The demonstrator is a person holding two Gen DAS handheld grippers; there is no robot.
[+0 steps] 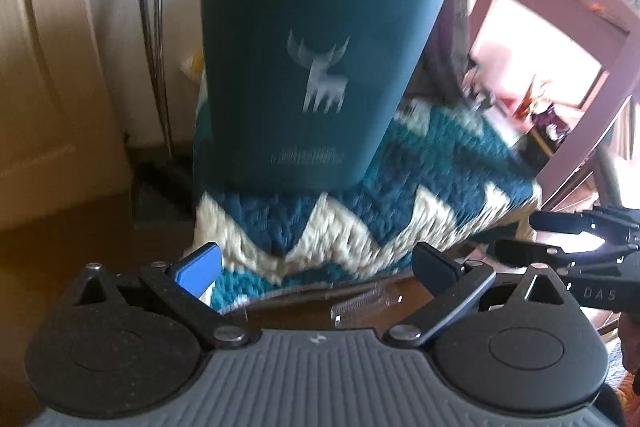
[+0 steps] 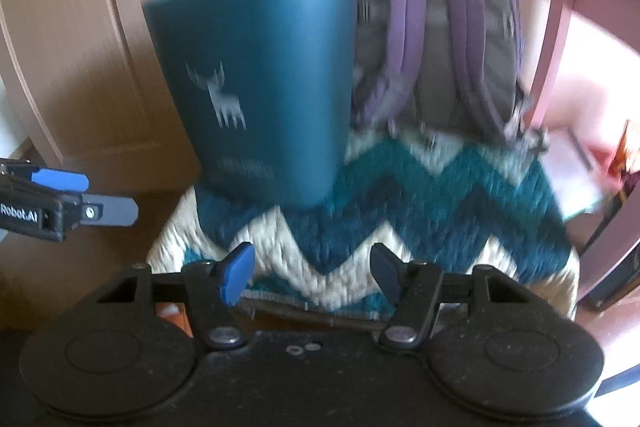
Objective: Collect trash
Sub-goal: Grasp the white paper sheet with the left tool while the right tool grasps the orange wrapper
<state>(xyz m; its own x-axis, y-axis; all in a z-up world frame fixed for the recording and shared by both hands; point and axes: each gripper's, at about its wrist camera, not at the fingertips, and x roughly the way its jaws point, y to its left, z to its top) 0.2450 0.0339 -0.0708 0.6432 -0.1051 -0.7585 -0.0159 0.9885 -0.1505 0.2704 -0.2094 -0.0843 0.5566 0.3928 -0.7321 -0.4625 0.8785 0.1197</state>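
Note:
A teal trash bin (image 1: 308, 67) with a white deer print stands on a seat covered by a teal and cream zigzag knitted cover (image 1: 360, 223); it also shows in the right wrist view (image 2: 264, 83). My left gripper (image 1: 320, 267) is open and empty, just short of the seat's front edge. My right gripper (image 2: 312, 271) is open and empty, also at the seat's front edge. Each gripper shows at the edge of the other's view: the right gripper (image 1: 560, 235) and the left gripper (image 2: 80, 203). No loose trash shows in either view. Both views are blurred.
A grey and purple backpack (image 2: 436, 39) leans at the back of the seat, right of the bin. A pale wooden door (image 2: 80, 47) stands on the left. A pink frame (image 1: 560, 27) stands on the right. Metal chair tubes (image 1: 154, 27) rise behind the bin.

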